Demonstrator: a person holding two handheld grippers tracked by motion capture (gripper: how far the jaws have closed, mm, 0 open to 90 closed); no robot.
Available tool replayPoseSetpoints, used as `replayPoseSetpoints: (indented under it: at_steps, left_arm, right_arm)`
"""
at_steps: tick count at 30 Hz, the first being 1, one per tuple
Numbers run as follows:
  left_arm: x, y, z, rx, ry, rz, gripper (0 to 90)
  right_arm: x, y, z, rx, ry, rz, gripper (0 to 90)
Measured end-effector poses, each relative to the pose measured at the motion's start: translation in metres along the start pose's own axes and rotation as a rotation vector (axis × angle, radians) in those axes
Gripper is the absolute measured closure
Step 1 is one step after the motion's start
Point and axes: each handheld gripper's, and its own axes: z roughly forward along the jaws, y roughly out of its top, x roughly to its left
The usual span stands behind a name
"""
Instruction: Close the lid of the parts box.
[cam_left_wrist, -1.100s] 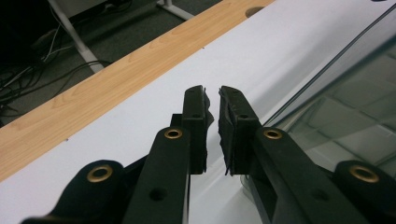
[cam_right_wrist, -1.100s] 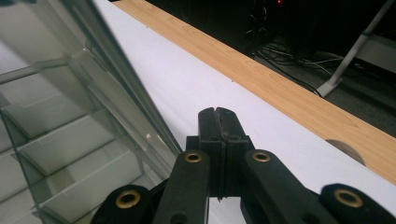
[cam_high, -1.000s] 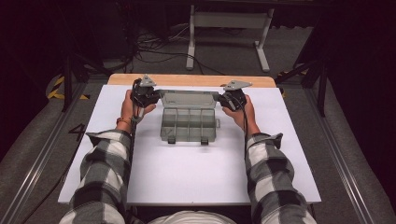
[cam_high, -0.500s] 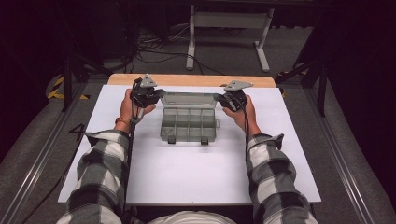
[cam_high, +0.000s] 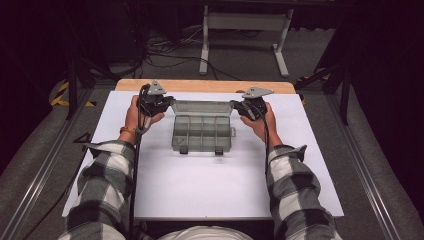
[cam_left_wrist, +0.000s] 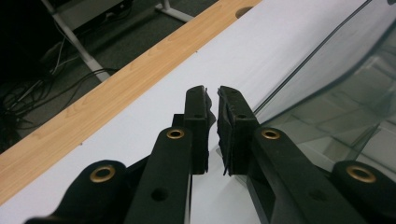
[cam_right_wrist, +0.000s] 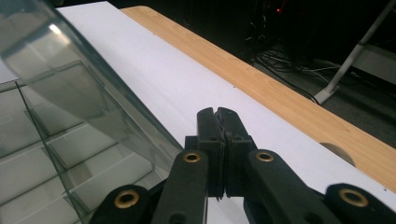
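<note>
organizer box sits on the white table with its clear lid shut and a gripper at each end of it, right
Not quite: the clear lid stands open, tilted up behind the organizer box, as the high view shows. The rest holds: left gripper and right gripper at its ends, on the white table.

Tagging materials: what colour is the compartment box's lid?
Clear, smoky grey-tinted plastic lid, seen best in the right gripper view; the white table shows through it.

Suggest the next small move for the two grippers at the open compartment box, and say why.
Probably tip the lid forward and down with both grippers together. The left gripper and the right gripper sit shut at the lid's two far corners, nothing visibly clamped between their jaws, and the lid stands raised over the compartment box, whose compartments look empty. Pushing evenly from both ends should keep the box from twisting.
</note>
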Motion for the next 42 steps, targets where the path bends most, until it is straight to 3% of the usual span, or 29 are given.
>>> replayPoseSetpoints:
  at_steps: [11,17,25,32,34,42]
  left_arm:
    - [-0.006,0.004,-0.007,-0.014,-0.016,0.035,83.1]
    - [-0.01,0.001,-0.012,-0.043,-0.03,0.031,83.1]
    - [-0.014,-0.005,-0.02,-0.041,-0.035,0.042,83.2]
    - [-0.02,-0.008,-0.026,-0.028,-0.044,0.077,83.3]
    - [-0.022,-0.008,-0.028,-0.018,-0.048,0.103,85.1]
    - [-0.027,-0.012,-0.032,-0.004,-0.062,0.121,85.8]
  right_arm:
    - [0.004,0.005,-0.005,-0.021,0.018,-0.018,89.4]
    - [0.01,0.006,-0.005,-0.011,0.033,-0.021,89.8]
    - [0.016,0.006,-0.009,0.01,0.043,-0.035,89.7]
    - [0.02,0.006,-0.012,0.014,0.056,-0.045,90.0]
    - [0.023,0.005,-0.013,0.032,0.052,-0.058,90.0]
    - [0.026,0.002,-0.019,0.031,0.069,-0.059,90.0]
